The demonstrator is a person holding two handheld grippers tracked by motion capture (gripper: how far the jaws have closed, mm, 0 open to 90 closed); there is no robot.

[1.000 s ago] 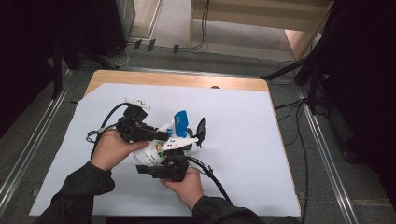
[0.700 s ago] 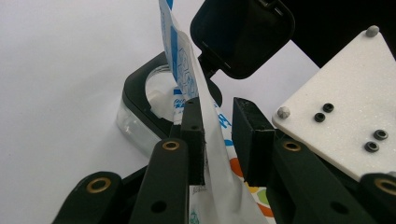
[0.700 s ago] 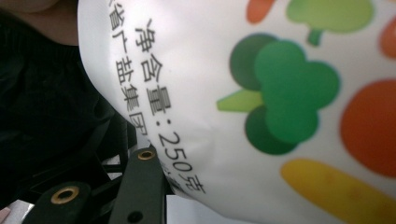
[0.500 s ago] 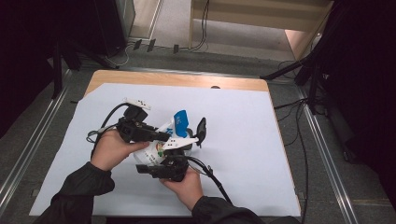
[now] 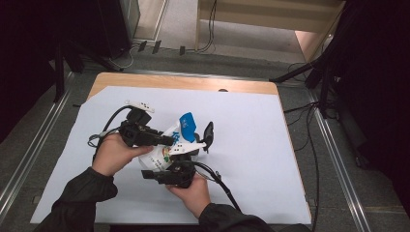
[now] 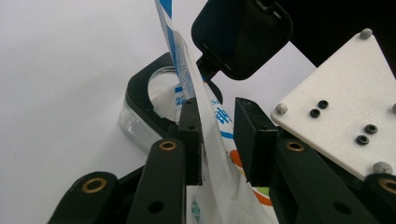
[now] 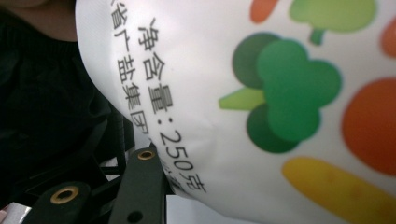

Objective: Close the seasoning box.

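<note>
left tool (image 6: 217, 140) jaws just opened a little: the bag (image 6: 210, 135) still sits between them, one pad touching, the other off, so released. likely regripping. right tool (image 5: 169, 175) clenched on the bag's lower body. bag sits mid-desk over the clear jar (image 6: 140, 116), lid (image 6: 240, 35) flipped up.

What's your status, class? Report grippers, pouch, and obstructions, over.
Left gripper fingers just eased open, pouch top loose between them. Right gripper clamps pouch body. Open-lidded jar beneath; nothing in the way.
</note>
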